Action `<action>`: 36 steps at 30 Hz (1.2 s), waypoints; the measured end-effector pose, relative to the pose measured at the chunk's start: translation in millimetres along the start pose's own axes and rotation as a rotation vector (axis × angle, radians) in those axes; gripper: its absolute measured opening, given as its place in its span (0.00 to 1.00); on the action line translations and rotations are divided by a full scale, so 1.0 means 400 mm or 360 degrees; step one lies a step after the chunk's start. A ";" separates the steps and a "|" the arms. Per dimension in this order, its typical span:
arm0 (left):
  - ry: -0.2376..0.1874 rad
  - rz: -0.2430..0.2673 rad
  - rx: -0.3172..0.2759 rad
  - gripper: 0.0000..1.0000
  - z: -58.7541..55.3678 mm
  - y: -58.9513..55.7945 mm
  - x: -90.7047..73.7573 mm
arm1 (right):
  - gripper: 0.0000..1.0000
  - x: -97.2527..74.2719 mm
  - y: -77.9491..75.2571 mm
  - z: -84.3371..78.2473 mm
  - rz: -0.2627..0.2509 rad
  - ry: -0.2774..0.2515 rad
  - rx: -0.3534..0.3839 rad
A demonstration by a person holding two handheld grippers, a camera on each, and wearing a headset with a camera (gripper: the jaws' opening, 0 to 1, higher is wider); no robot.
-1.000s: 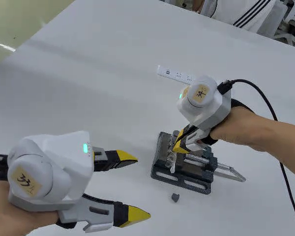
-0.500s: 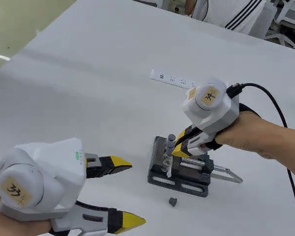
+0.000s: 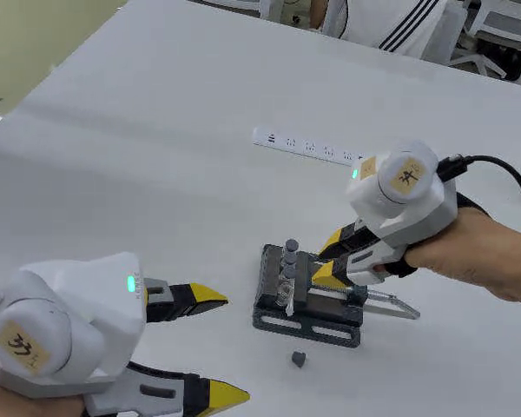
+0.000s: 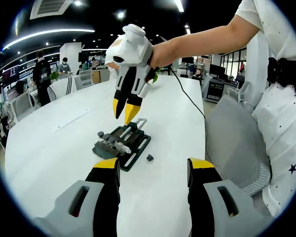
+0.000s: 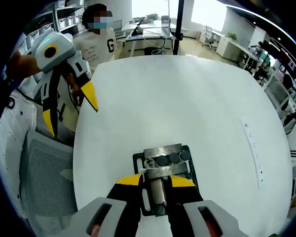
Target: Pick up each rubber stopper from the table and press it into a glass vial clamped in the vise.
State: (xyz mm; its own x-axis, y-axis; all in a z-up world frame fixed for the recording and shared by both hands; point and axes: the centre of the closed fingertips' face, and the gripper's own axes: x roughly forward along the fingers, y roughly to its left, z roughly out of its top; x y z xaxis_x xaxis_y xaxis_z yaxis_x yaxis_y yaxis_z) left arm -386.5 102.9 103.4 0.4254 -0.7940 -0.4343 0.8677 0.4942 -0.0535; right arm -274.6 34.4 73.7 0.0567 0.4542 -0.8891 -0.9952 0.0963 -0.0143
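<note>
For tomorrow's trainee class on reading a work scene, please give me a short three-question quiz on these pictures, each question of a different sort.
1. True or false: a loose stopper lies on the table beside the vise.
2. How many vials in the vise are already stoppered? A one, B three, C five.
3. Fill in: the fingers of the left gripper stand ____.
Key: 1 true; 2 B; 3 open.
</note>
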 end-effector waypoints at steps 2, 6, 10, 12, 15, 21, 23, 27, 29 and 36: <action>0.0011 -0.0009 0.0006 0.52 0.000 -0.001 0.005 | 0.16 -0.009 0.003 -0.008 -0.0012 -0.0028 0.0023; 0.0042 -0.0030 0.0028 0.52 -0.007 -0.001 0.015 | 0.18 -0.029 0.013 -0.028 -0.0034 -0.0081 0.0073; 0.0067 -0.0053 0.0047 0.51 -0.010 -0.002 0.025 | 0.19 -0.044 0.022 -0.053 -0.0049 -0.0121 0.0118; 0.0076 -0.0067 0.0060 0.50 -0.012 0.000 0.032 | 0.21 -0.051 0.029 -0.066 -0.0059 -0.0140 0.0147; 0.0105 -0.0089 0.0083 0.49 -0.019 0.001 0.044 | 0.23 -0.059 0.034 -0.084 -0.0071 -0.0168 0.0188; 0.0151 -0.0135 0.0123 0.47 -0.024 -0.001 0.070 | 0.26 -0.068 0.053 -0.123 -0.0088 -0.0222 0.0273; 0.0179 -0.0153 0.0154 0.46 -0.032 -0.001 0.079 | 0.27 -0.067 0.061 -0.137 -0.0090 -0.0239 0.0300; 0.0217 -0.0176 0.0186 0.43 -0.036 -0.004 0.095 | 0.29 -0.066 0.078 -0.161 -0.0093 -0.0267 0.0350; 0.0238 -0.0194 0.0194 0.42 -0.044 -0.005 0.104 | 0.30 -0.062 0.084 -0.174 -0.0093 -0.0286 0.0374; 0.0332 -0.0253 0.0281 0.37 -0.076 -0.003 0.134 | 0.36 -0.066 0.099 -0.206 -0.0103 -0.0330 0.0443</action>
State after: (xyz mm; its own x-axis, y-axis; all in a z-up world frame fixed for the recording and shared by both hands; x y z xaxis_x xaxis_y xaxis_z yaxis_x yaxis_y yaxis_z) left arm -372.5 70.3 53.0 0.2348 -0.7577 -0.6089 0.9581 0.2860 0.0134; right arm -322.1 -46.9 58.9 0.1622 0.6068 -0.7781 -0.9311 0.3553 0.0830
